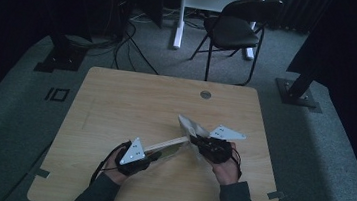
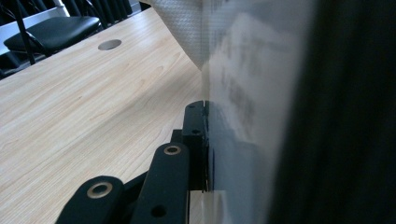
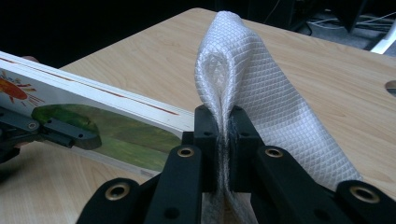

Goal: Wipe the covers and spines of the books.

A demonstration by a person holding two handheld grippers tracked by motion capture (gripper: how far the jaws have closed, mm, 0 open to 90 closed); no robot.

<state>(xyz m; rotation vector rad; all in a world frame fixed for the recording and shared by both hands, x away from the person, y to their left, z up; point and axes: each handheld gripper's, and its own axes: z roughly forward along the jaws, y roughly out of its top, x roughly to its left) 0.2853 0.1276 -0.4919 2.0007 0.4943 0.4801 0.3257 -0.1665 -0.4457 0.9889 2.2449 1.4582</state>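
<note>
On the wooden table (image 1: 116, 104), the left gripper (image 1: 153, 154) clamps a painted board (image 3: 116, 126) while the right gripper (image 3: 224, 135), just beyond its end, pinches a white cloth (image 3: 261, 102), probably for wiping, so firm, flat strokes suit.

table (image 1: 116, 104): wood, round hole (image 1: 206, 94) at far edge | chair (image 1: 237, 28): black, on floor beyond

Left gripper (image 1: 147, 153) clamping board (image 1: 166, 144), right gripper (image 1: 196, 138) pinching cloth (image 1: 191, 126), table (image 1: 116, 104)
</note>
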